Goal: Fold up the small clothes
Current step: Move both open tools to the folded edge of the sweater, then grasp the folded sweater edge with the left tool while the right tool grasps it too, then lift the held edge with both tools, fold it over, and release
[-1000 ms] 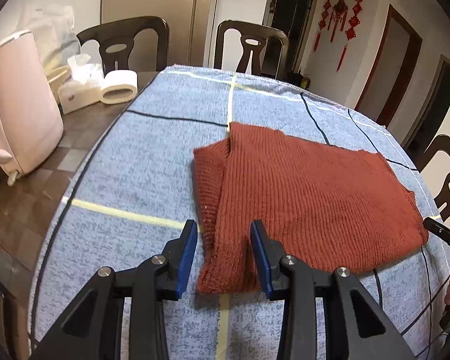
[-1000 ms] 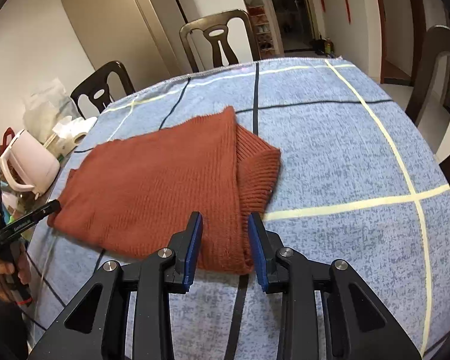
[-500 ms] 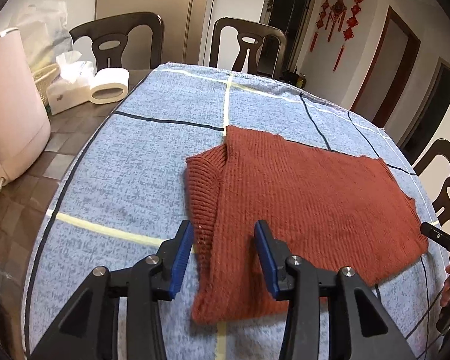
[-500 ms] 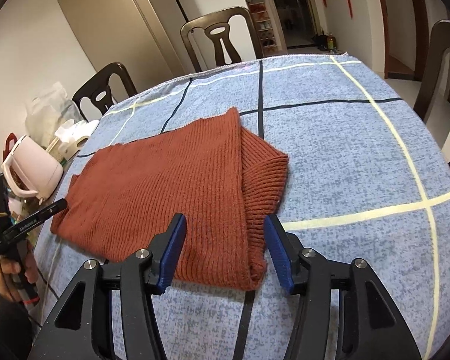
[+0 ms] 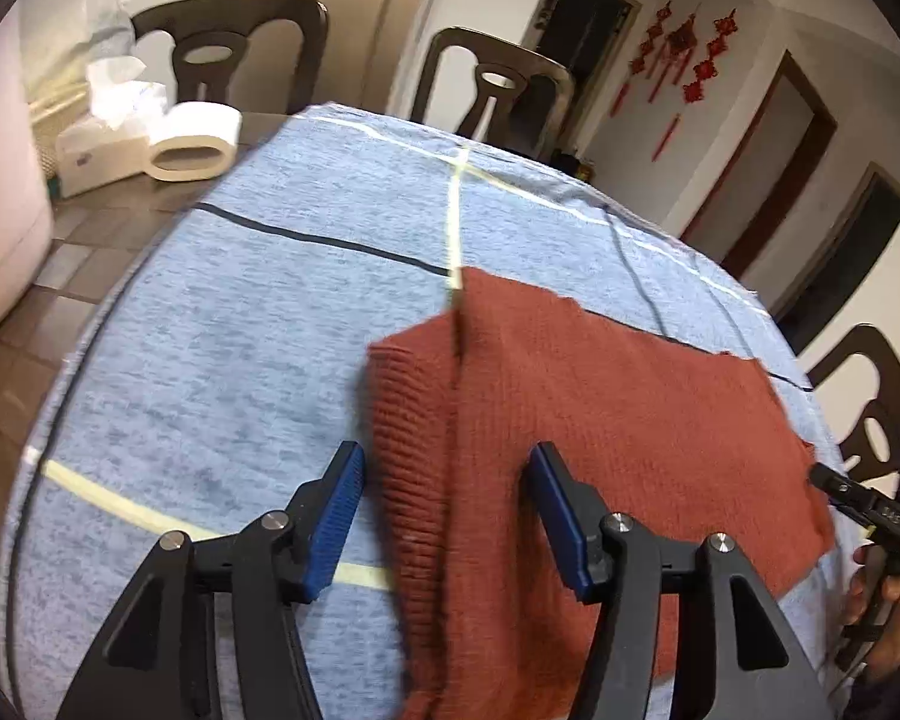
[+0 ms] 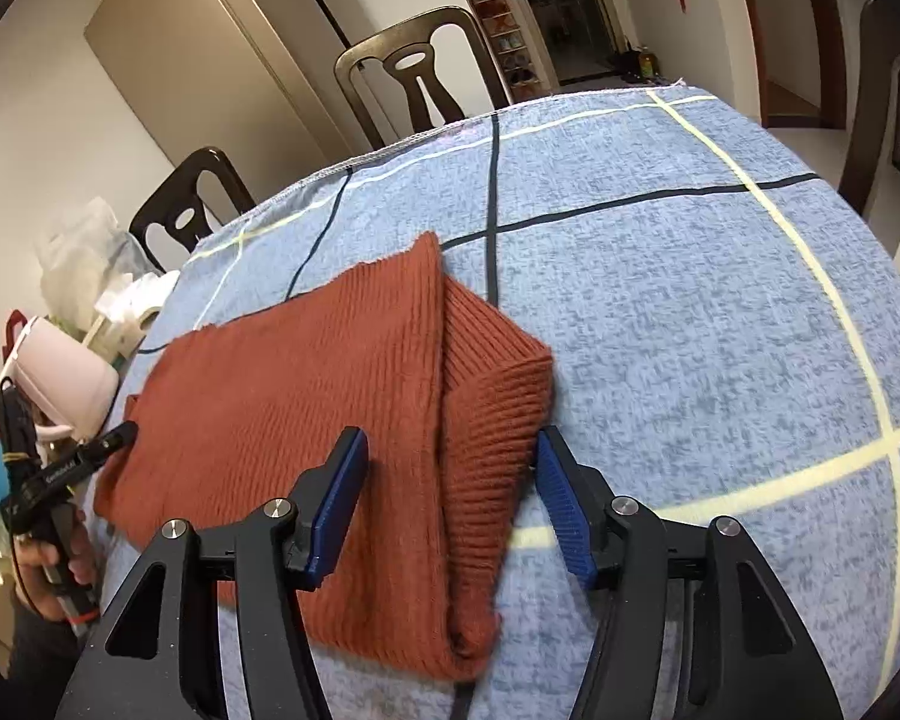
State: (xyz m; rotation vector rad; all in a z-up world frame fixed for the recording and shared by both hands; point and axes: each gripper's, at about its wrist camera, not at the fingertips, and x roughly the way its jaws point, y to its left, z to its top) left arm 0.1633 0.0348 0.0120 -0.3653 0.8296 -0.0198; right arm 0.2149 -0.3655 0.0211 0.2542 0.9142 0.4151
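We hold both tongs spread, left tongs (image 5: pixel 447 507) and right tongs (image 6: pixel 450 498) straddling opposite ends of rust knit sweater (image 6: pixel 306 396) on bench; risk: pinching top layer only, fold slipping apart.

Left gripper (image 5: pixel 444 513) and right gripper (image 6: pixel 450 501), black angular frames, blue ribbed pads (image 5: pixel 334 516), silver screws, white lettering, bare hand (image 6: pixel 48 564), blue sleeve.

Blue checked tablecloth (image 5: pixel 270 312) covers the table, toilet roll (image 5: pixel 195 141) and tissue box (image 5: pixel 99 150) sit touching at its far left, pink kettle (image 6: pixel 66 375) beside them, dark chairs (image 6: pixel 417 81) along the far edge, red knot ornaments (image 5: pixel 687 54) hanging on the wall.
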